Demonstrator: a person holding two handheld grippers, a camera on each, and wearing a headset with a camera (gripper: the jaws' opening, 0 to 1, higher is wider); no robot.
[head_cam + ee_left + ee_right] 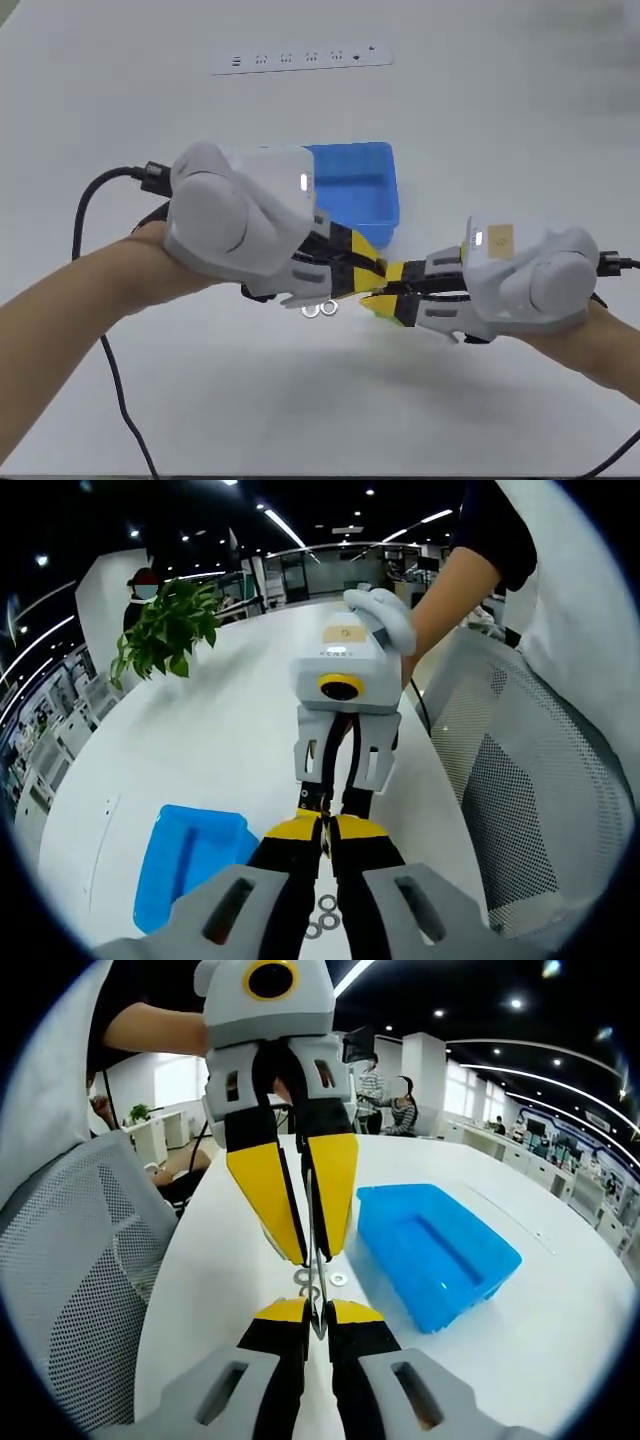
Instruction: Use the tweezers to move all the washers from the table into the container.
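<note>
**Washers (320, 309) lying on the table (480, 100)**

They lay close together near the blue container (383, 218). Above them the left gripper (327, 830) and right gripper (317, 1312) met tip to tip, both closed on the tweezers (317, 1278).

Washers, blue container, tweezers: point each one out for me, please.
washers (311, 310): head view, on one ring of the pair.
blue container (432, 1242): right gripper view, on its bare inner floor.
tweezers (317, 1302): right gripper view, on the thin metal shaft just beside the washers.
</note>
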